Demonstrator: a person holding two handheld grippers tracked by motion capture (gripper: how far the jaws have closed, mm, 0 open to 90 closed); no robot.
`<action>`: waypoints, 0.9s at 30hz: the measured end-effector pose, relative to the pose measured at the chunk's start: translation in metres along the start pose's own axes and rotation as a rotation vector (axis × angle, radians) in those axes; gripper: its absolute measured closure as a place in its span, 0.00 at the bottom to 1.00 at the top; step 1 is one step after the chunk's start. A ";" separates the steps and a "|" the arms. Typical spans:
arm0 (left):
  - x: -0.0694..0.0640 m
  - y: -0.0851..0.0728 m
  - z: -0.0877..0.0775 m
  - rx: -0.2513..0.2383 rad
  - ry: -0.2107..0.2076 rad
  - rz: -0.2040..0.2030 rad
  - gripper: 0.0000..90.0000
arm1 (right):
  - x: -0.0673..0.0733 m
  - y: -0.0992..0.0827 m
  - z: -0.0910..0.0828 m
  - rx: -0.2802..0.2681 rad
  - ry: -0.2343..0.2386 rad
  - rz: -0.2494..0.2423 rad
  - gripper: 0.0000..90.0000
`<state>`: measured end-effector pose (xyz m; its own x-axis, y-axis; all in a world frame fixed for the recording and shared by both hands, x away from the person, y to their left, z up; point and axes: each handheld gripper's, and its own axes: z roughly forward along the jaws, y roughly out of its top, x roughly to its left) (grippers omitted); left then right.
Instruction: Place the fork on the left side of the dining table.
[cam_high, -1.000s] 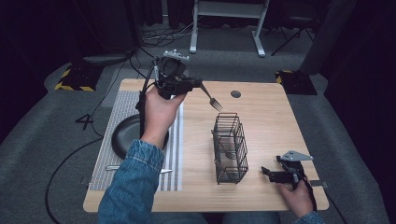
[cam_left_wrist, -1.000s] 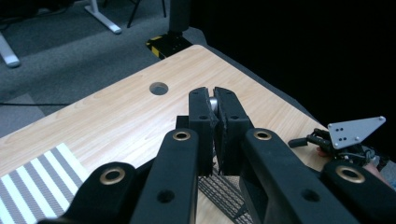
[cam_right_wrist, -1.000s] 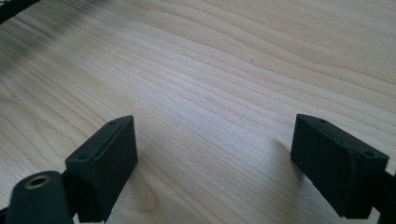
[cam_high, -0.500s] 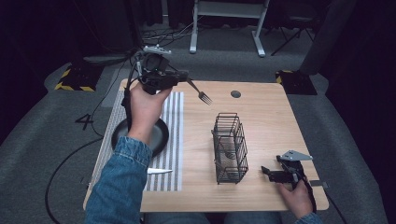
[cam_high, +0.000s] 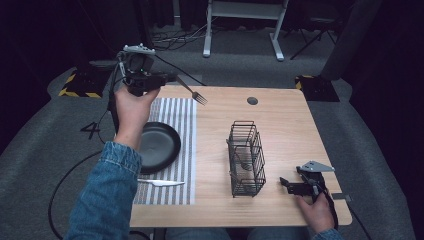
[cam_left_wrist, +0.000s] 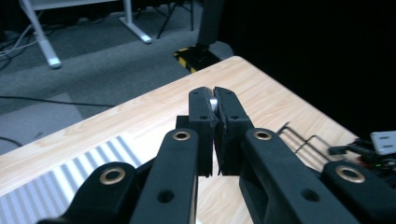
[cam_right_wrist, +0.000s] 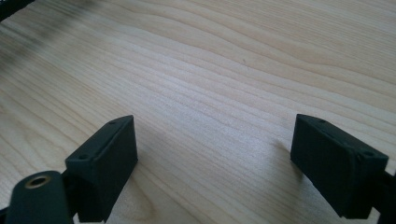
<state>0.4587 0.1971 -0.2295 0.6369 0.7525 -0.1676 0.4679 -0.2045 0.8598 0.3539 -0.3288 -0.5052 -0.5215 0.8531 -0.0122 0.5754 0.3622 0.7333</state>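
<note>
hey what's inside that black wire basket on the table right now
Inside the wire basket one piece of cutlery, likely a spoon, shows through the bars. The wires hide its lower end and the basket's bottom.

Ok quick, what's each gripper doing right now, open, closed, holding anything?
Left gripper: shut on the silver metal fork, held above the wooden table's far left corner.
Right gripper: open, holding nothing, low over the bare table near the person.
</note>
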 end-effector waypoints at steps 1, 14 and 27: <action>0.004 -0.001 -0.001 -0.001 0.002 0.000 0.96 | 0.000 0.000 0.000 -0.001 0.000 0.001 0.17; 0.049 -0.007 -0.003 -0.009 0.059 -0.001 0.96 | 0.001 0.001 0.001 0.000 -0.016 0.013 0.17; 0.096 -0.016 0.014 0.047 0.104 -0.065 0.96 | 0.000 0.002 0.002 -0.003 -0.030 0.021 0.17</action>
<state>0.5205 0.2637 -0.2662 0.5386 0.8253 -0.1694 0.5358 -0.1804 0.8249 0.3557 -0.3271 -0.5054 -0.4900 0.8716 -0.0170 0.5844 0.3429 0.7355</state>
